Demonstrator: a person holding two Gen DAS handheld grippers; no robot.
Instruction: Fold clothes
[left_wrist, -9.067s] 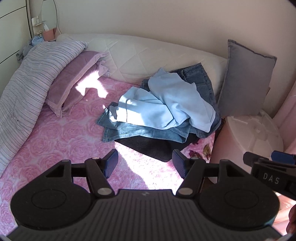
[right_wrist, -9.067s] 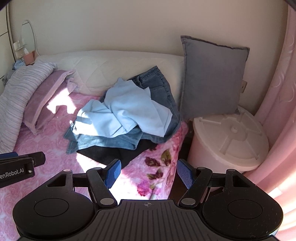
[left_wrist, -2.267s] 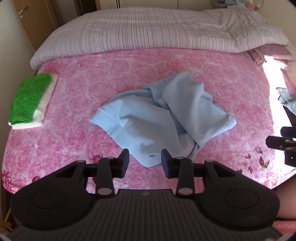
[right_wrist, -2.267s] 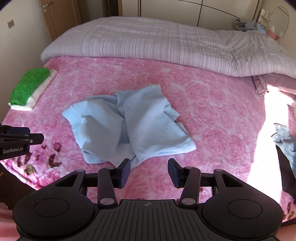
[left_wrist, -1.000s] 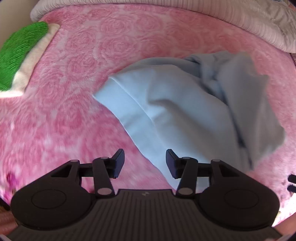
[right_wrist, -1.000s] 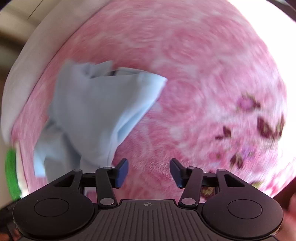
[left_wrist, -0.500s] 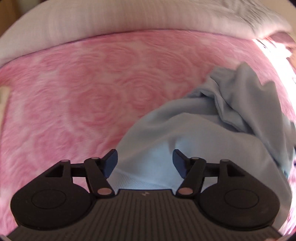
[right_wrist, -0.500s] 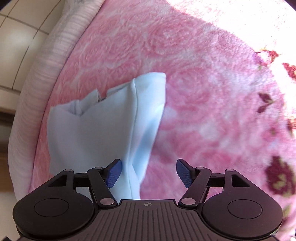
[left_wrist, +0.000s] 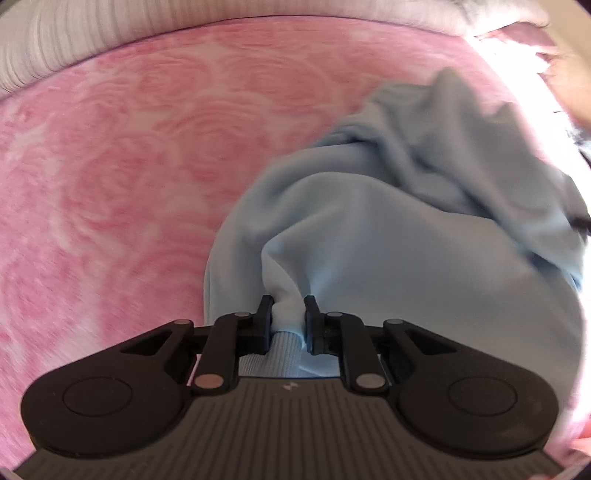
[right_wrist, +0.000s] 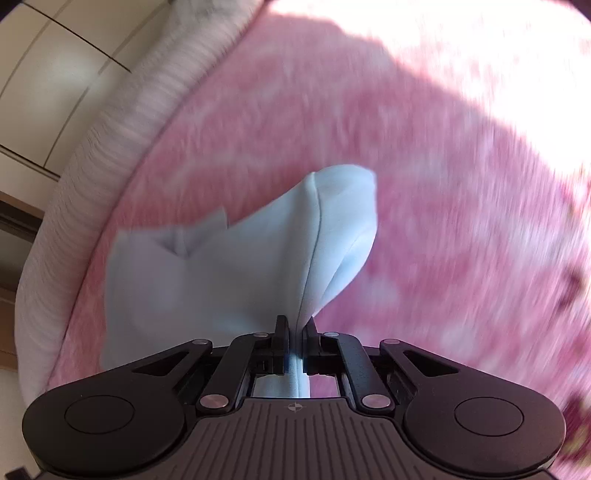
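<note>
Grasping is the step in hand: the left gripper (left_wrist: 289, 314) is closing its jaws on the ribbed hem of the pale blue garment (left_wrist: 406, 236) crumpled on the pink bed (left_wrist: 129, 166), the right gripper (right_wrist: 294, 338) pinches a seam edge, and next both must lift and spread it flat.

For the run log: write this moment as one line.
stage: grasp | left gripper: closing on ribbed hem of light blue garment | right gripper: shut on garment edge | surface: pink rose bedspread
</note>
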